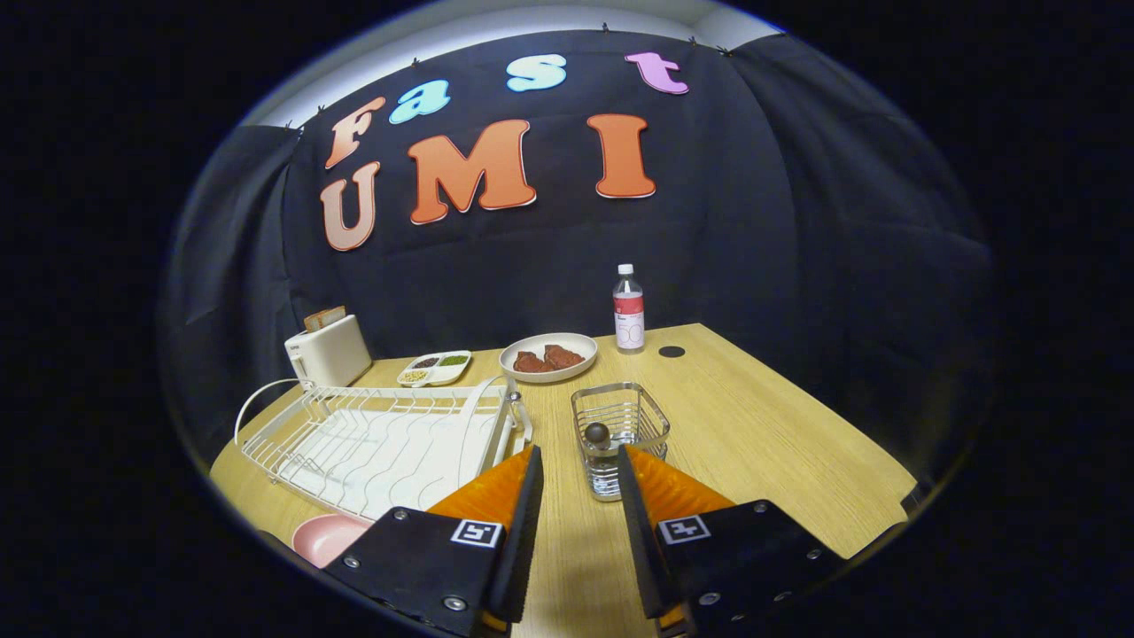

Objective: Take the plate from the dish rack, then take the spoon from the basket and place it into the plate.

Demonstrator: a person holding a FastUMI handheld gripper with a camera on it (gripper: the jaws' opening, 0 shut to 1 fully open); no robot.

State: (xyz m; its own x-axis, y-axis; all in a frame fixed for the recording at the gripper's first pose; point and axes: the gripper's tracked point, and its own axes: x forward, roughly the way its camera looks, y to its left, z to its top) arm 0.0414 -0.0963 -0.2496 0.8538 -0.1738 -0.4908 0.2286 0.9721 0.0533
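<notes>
The hand-held gripper (578, 465) is open and empty; the spoon (597, 435) stands upright in the wire basket (620, 425) just ahead, slightly toward its right finger.

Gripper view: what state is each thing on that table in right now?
Gripper: open, holding nothing.
White wire dish rack: empty.
Pink plate: flat on the table, empty.
Wire basket: upright, spoon inside.
Dark-handled spoon: standing in the basket.
Clear plastic bottle: upright, capped.
White toaster: bread in slot.

Pink round plate (326, 537) sits flat on the table by the empty white wire dish rack (381, 439); dark round-knobbed spoon (597, 434) stands upright in the wire basket (619, 431).
</notes>
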